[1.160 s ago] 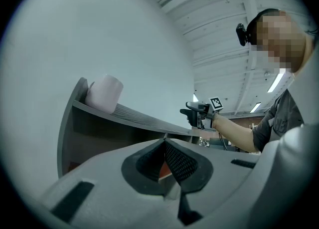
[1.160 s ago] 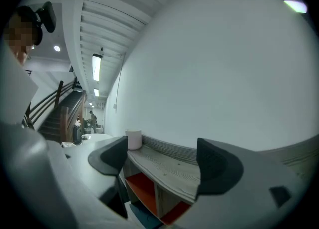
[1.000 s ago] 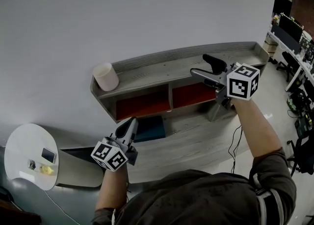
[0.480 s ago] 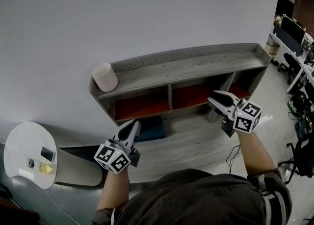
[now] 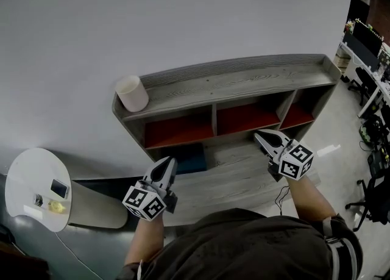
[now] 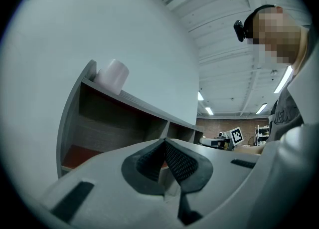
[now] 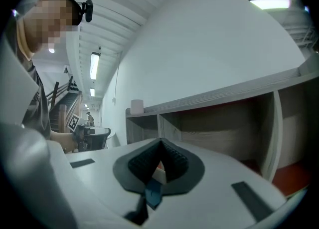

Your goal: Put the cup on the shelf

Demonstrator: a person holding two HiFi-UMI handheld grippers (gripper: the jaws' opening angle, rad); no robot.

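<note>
A white cup (image 5: 132,93) stands upright at the left end of the grey wooden shelf's top board (image 5: 244,80). It also shows in the left gripper view as the cup (image 6: 112,76) and, far off, in the right gripper view as the cup (image 7: 136,107). My left gripper (image 5: 166,166) hangs low in front of the shelf's left compartment, jaws shut with nothing between them. My right gripper (image 5: 263,138) sits below the right-hand compartments, its jaws shut and empty. Both grippers are well away from the cup.
The shelf has red-floored compartments (image 5: 244,118) under the top board. A dark blue box (image 5: 187,158) lies on the floor below the shelf. A round white side table (image 5: 30,181) with small items is at the far left. Desks and chairs (image 5: 373,120) stand at the right.
My right gripper has come down from the shelf top to below the compartments and its jaws have closed. The left gripper has barely shifted. The cup has stayed in place.
</note>
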